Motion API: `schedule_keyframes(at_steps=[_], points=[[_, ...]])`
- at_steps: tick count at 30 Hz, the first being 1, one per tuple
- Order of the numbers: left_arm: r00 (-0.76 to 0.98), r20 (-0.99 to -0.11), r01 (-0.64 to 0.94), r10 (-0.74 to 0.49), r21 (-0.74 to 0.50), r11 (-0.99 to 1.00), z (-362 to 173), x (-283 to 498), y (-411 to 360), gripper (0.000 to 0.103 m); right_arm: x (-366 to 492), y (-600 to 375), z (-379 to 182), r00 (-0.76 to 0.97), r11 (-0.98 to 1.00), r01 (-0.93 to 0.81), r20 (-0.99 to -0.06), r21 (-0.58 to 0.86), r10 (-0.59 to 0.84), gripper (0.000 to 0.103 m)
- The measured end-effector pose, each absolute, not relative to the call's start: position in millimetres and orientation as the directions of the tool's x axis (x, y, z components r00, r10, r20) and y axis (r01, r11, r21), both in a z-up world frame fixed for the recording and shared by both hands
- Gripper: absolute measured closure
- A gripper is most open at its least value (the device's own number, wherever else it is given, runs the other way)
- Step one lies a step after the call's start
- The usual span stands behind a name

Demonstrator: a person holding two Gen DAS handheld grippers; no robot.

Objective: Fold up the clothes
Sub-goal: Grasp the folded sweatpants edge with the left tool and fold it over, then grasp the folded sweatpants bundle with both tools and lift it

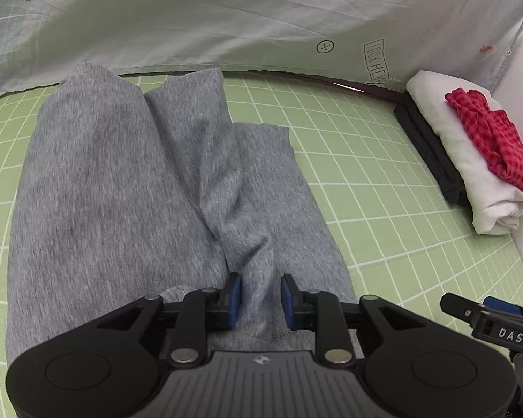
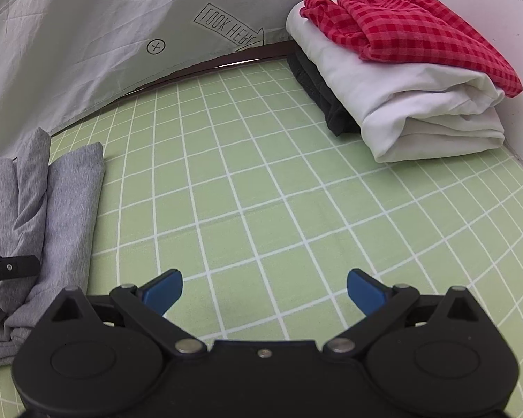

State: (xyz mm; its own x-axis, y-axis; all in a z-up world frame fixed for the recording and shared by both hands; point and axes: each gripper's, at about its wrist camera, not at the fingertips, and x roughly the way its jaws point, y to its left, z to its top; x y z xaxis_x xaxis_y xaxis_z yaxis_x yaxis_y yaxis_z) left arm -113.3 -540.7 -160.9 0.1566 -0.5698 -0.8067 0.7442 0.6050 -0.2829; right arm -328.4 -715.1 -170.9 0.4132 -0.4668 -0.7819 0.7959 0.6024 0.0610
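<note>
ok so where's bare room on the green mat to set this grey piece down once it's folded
The widest free patch of green grid mat lies between the grey garment and the folded stack, ahead of the open right tongs. It is crowded at the stack's corner and under the left tongs.

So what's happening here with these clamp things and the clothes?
A person is folding laundry with two handheld grippers. The left gripper has its fingers either side of a ridge of the partly folded grey knit garment on the green grid-patterned mat. The right gripper hovers open over bare mat. A finished stack, red checked cloth topmost, sits by the wall.
</note>
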Motion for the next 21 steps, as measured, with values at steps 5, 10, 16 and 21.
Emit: schedule_keyframes(at_steps=[5, 10, 16, 21], points=[[0.18, -0.754, 0.739, -0.632, -0.32, 0.593, -124.8, -109.7, -512.6, 0.043, -302.6, -706.9, -163.3, 0.485, 0.667, 0.74, -0.756, 0.087, -0.44, 0.001], [0.313, -0.732, 0.681, -0.605, -0.272, 0.68, -106.2, -94.8, -469.8, 0.032, -254.9, -693.1, -149.2, 0.603, 0.772, 0.623, -0.704, 0.124, -0.374, 0.001], [0.388, -0.806, 0.518, -0.447, -0.21, 0.829, -135.0, -57.5, -433.2, 0.032, -192.9, -683.4, -149.1, 0.719, 0.849, 0.447, -0.677, 0.28, -0.155, 0.022], [0.348, -0.83, 0.482, -0.435, -0.24, 0.843, -152.6, -48.5, -420.0, 0.032, -158.3, -680.9, -170.0, 0.708, 0.846, 0.381, -0.706, 0.373, -0.008, 0.05]])
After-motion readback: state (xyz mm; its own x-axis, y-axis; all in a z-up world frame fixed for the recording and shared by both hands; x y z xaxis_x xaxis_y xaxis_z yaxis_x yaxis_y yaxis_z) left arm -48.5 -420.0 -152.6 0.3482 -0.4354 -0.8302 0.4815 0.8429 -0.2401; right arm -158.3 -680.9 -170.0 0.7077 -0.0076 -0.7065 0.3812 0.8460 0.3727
